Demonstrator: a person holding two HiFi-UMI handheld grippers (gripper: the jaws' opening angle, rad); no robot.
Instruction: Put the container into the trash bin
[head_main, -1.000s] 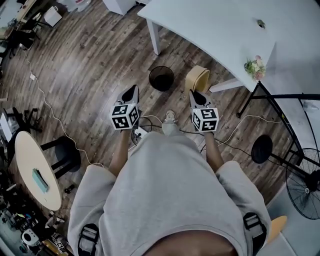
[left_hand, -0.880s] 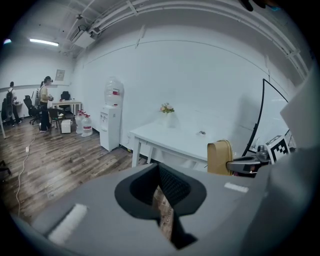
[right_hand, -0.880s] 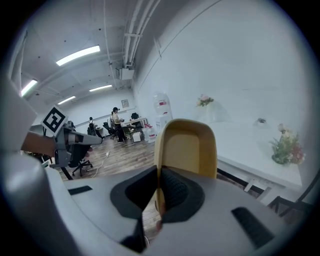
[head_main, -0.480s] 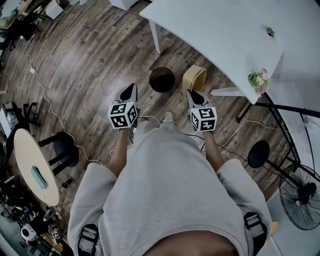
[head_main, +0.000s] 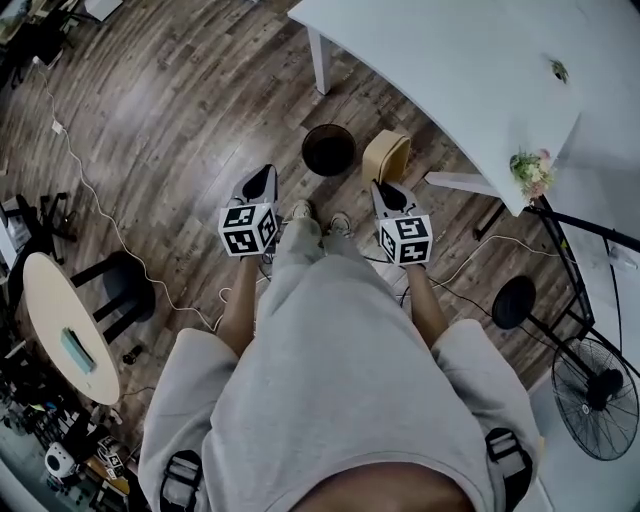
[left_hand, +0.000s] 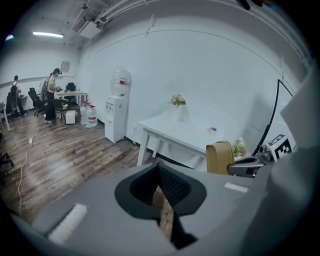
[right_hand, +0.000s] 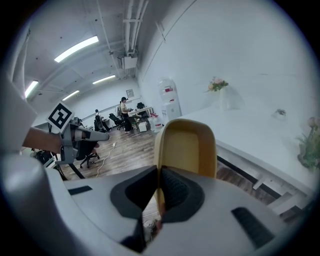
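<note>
Wood-plank flooring by the white table (head_main: 450, 70) carries the round black trash bin (head_main: 328, 150), near which the right gripper (head_main: 384, 190) pinches the tan plastic container (head_main: 388, 155) by its rim, the left gripper (head_main: 264, 180) pressed together empty, and so thin an edge hold might slip short of the bin.

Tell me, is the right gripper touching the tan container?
Touching. The right gripper view shows the right gripper clamped on the rim of the container.
</note>
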